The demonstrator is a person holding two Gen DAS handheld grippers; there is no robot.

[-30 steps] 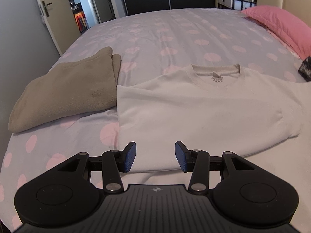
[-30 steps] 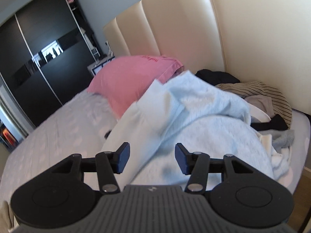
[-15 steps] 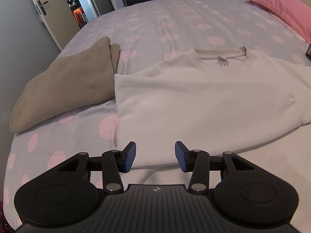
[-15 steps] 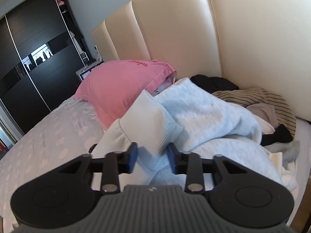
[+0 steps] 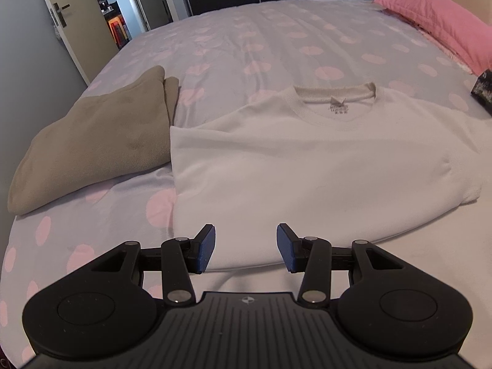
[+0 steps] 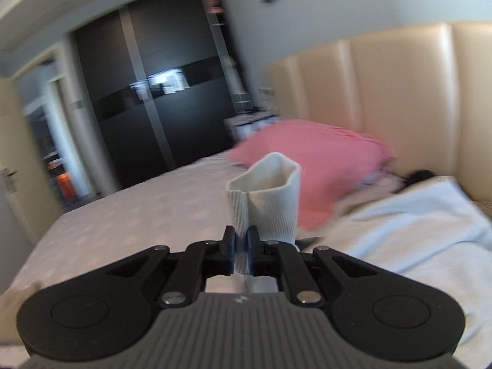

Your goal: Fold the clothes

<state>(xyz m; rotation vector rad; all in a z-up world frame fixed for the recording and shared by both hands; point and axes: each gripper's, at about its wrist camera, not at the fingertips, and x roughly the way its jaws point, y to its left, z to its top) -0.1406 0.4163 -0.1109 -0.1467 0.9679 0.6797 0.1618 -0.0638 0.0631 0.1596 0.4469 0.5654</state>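
Right gripper point(image 6: 241, 247) is closing its jaws on the ribbed cuff point(image 6: 264, 196) of a pale blue sweatshirt point(image 6: 409, 230), with the cuff's fabric pinched between the two pads and its open end standing up above them. Behind the cuff lies a pink pillow point(image 6: 323, 166), and the rest of the pale blue sweatshirt trails away to the right of the cuff, below the cream headboard point(image 6: 384, 92). This view is blurred.

Left gripper point(image 5: 246, 247) has its jaws apart with nothing between them, hovering over the near hem of a white sweatshirt point(image 5: 307, 166). That white sweatshirt lies flat on the bed point(image 5: 246, 37), collar away from the gripper, its left side folded in to a straight edge. Just left of the white sweatshirt, touching that edge, sits a folded beige garment point(image 5: 101, 141). Beyond the white sweatshirt's right shoulder the pink pillow point(image 5: 442, 21) rests at the bed's far corner, and a small dark object point(image 5: 482, 90) lies near the pillow, cut off by the frame.
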